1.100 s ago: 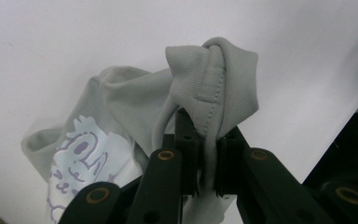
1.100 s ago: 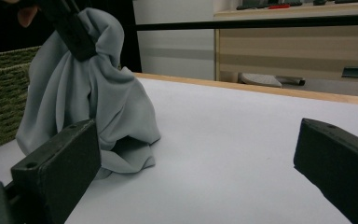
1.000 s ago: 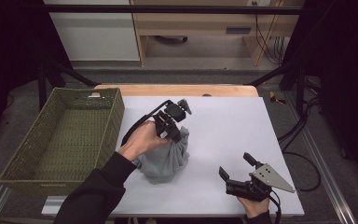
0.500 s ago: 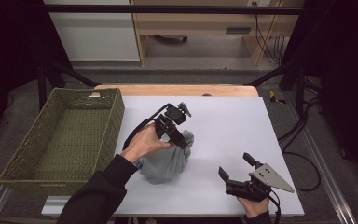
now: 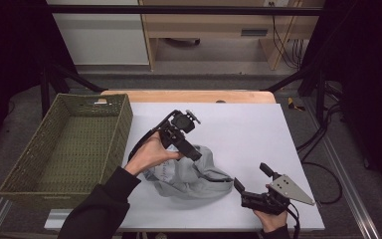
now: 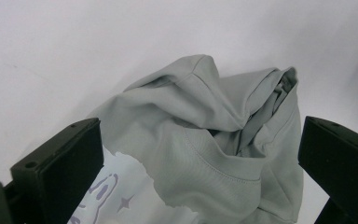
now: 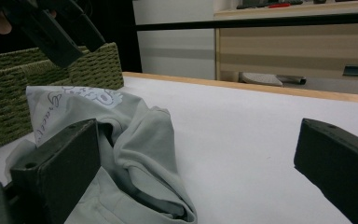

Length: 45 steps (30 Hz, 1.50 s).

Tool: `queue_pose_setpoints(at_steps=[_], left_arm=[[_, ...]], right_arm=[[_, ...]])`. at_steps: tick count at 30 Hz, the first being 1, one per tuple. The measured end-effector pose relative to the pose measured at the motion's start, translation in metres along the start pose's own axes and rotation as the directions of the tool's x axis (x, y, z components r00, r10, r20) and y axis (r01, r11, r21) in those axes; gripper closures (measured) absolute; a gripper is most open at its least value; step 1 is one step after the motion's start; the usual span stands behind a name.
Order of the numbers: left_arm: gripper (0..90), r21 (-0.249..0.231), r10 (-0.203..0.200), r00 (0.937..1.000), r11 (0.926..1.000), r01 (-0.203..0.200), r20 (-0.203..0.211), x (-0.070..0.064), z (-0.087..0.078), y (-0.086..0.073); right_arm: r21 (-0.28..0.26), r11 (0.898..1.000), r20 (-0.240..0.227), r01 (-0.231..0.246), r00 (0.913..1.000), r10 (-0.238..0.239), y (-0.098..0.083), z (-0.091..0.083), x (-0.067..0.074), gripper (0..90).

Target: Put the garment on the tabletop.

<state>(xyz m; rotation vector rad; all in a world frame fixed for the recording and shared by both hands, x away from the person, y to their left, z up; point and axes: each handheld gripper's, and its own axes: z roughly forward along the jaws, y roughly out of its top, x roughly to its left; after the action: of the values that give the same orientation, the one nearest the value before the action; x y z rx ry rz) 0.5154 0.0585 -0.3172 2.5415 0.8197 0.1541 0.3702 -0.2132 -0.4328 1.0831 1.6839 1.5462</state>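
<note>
Since the earlier frame, the left gripper (image 5: 195,154) had just opened wide, releasing the grey garment (image 5: 191,174), now slumped at table centre. The right gripper (image 5: 251,178), spread, waited at four o'clock. Bunched folds could foil a clean regrasp.
</note>
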Motion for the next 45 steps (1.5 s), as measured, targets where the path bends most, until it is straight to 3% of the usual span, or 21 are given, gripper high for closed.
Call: queue_pose_setpoints(at_steps=[5, 9, 10, 11, 12, 17, 20, 23, 26, 27, 32, 35, 38, 39, 41, 45], left_arm=[[0.0, -0.101, -0.008, 0.9999, 0.9949, 0.007, -0.01, 0.001, -0.01, -0.015], [0.0, -0.192, -0.017, 0.9998, 0.9814, 0.015, -0.009, 0.002, -0.017, -0.028], [0.0, -0.215, -0.018, 0.9995, 0.9766, 0.012, -0.025, 0.003, -0.019, -0.032], [0.0, -0.253, -0.032, 0.9992, 0.9673, 0.025, -0.023, 0.002, -0.02, -0.036], [0.0, -0.262, -0.033, 0.9992, 0.9648, 0.027, -0.021, 0.002, -0.021, -0.039], [0.6, -0.37, -0.051, 0.9983, 0.9282, 0.036, -0.029, 0.002, -0.025, -0.061], [0.6, -0.428, -0.066, 0.9961, 0.9033, 0.035, -0.059, 0.001, -0.025, -0.073], [0.9, -0.492, -0.089, 0.9946, 0.8688, 0.051, -0.054, 0.001, -0.025, -0.088], [1.5, -0.525, -0.099, 0.9945, 0.8487, 0.065, -0.037, 0.003, -0.023, -0.101], [1.8, -0.525, -0.099, 0.9946, 0.8482, 0.067, -0.033, 0.003, -0.023, -0.103], [1.9, -0.579, -0.099, 0.9951, 0.8111, 0.08, 0.0, 0.0, -0.017, -0.12], [0.8, -0.619, -0.1, 0.995, 0.782, 0.074, -0.007, -0.004, -0.015, -0.132], [1.9, -0.665, -0.101, 0.9949, 0.742, 0.082, 0.01, -0.007, -0.012, -0.145], [3.1, -0.674, -0.107, 0.9942, 0.7337, 0.086, 0.01, -0.008, -0.011, -0.15], [3.1, -0.681, -0.116, 0.9932, 0.7268, 0.089, 0.006, -0.01, -0.01, -0.158], [3.7, -0.709, -0.129, 0.9916, 0.699, 0.096, 0.007, -0.012, -0.009, -0.174]], right_arm=[[0.006, 1.0, -0.001, 0.005, 1.0, -0.005, 0.0, 0.0, 0.0, 0.8], [0.007, 1.0, -0.001, 0.008, 1.0, -0.008, 0.0, -0.001, -0.001, 0.8], [0.005, 1.0, 0.004, 0.007, 1.0, -0.007, 0.0, -0.001, -0.002, 0.7], [0.006, 1.0, -0.002, -0.001, 1.0, 0.001, 0.0, -0.001, -0.001, 0.7], [0.007, 1.0, -0.001, -0.003, 1.0, 0.003, 0.0, -0.001, -0.001, 0.7], [0.012, 1.0, 0.003, 0.002, 1.0, -0.002, 0.0, -0.001, -0.001, 0.7], [0.008, 1.0, -0.001, 0.008, 1.0, -0.008, 0.0, -0.001, -0.002, 0.6], [0.009, 1.0, -0.001, 0.01, 0.9999, -0.01, 0.0, -0.001, -0.002, 0.6], [0.013, 1.0, 0.001, 0.002, 1.0, -0.002, 0.0, 0.0, -0.002, 0.5], [0.011, 1.0, 0.0, -0.002, 1.0, 0.002, 0.0, 0.0, -0.002, 0.4], [0.01, 1.0, -0.001, 0.002, 1.0, -0.002, 0.0, -0.001, -0.002, 0.3], [0.012, 1.0, 0.0, -0.003, 1.0, 0.003, 0.0, -0.001, -0.003, 0.3], [0.013, 1.0, 0.001, -0.003, 1.0, 0.003, 0.0, -0.001, -0.003, 0.3], [0.008, 1.0, -0.001, 0.002, 1.0, -0.002, 0.0, -0.001, -0.003, 0.3], [0.011, 1.0, -0.001, 0.003, 1.0, -0.003, 0.0, -0.001, -0.003, 0.3], [0.014, 1.0, -0.006, 0.003, 1.0, -0.002, 0.0, -0.001, -0.003, 0.3]])
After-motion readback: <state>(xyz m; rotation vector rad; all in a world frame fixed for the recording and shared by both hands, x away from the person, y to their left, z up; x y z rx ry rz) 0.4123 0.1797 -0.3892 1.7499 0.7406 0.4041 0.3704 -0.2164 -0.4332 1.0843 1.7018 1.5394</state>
